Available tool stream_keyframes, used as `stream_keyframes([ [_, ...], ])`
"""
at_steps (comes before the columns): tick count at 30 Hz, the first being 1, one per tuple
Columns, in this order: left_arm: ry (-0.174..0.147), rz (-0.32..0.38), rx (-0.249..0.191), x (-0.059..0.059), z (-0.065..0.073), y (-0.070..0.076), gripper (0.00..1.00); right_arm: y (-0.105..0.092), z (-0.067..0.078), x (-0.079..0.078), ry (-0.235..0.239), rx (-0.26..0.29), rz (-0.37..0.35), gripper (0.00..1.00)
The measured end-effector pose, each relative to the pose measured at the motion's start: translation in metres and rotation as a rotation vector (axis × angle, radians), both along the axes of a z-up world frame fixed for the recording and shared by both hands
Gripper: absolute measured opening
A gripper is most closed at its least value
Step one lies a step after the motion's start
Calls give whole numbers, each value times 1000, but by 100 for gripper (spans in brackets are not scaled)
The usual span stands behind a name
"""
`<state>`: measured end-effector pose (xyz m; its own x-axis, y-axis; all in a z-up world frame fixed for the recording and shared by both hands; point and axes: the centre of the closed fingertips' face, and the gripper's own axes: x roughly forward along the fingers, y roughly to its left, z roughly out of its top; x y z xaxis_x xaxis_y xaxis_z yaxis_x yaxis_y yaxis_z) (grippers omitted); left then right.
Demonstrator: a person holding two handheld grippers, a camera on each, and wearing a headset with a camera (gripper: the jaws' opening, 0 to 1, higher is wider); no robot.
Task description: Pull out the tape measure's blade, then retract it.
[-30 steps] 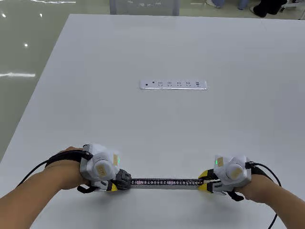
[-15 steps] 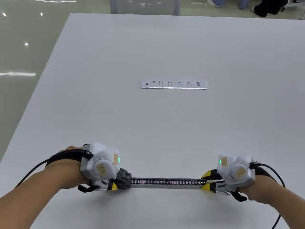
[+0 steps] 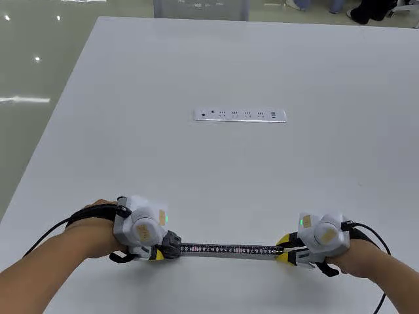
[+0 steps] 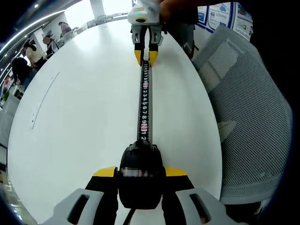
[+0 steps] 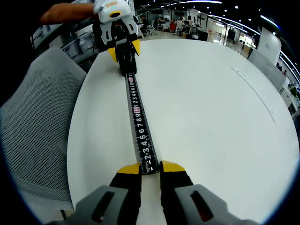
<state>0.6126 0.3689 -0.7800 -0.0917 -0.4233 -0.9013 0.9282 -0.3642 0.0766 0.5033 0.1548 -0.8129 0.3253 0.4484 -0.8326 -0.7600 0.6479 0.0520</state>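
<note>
- The left gripper (image 3: pixel 162 248) sits in the lower left of the head view, held in the person's left hand (image 3: pixel 91 232). Its jaws are clamped on the dark case (image 4: pixel 140 174) of the tape measure, with one yellow tip on each side of it.
- The right gripper (image 3: pixel 283 248) sits in the lower right of the head view, held in the right hand (image 3: pixel 359 256). Its jaws are drawn close together on the free end of the blade (image 3: pixel 229 249). In the right gripper view that end lies between the two yellow tips at bottom centre.
- The blade is pulled out and runs straight across the bottom of the head view, from the case to the right gripper. It lies low over the white surface (image 3: pixel 262 183); whether it touches the surface cannot be told.
- In the left gripper view the blade climbs from the case at lower centre to the other gripper at top centre. Its printed numbers face up, mostly black with a few in red.
- A white power strip (image 3: pixel 239 115) lies flat on the surface in the middle of the head view, well apart from both grippers.
- A grey mesh chair (image 4: pixel 243 117) stands at the surface's edge, on the right of the left gripper view and the left of the right gripper view.
- A black cable (image 3: pixel 46 234) trails from the left hand toward the lower left corner of the head view.
</note>
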Motion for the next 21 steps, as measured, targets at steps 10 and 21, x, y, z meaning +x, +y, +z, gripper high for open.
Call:
stream_keyframes([
  [10,-1,-6,-9,-1,0,-1,33,0,-1,-1,3,-25,16,14],
  [21,-14,167,-71,16,9,8,39,-15,14,6,-96,-32,-104,27],
])
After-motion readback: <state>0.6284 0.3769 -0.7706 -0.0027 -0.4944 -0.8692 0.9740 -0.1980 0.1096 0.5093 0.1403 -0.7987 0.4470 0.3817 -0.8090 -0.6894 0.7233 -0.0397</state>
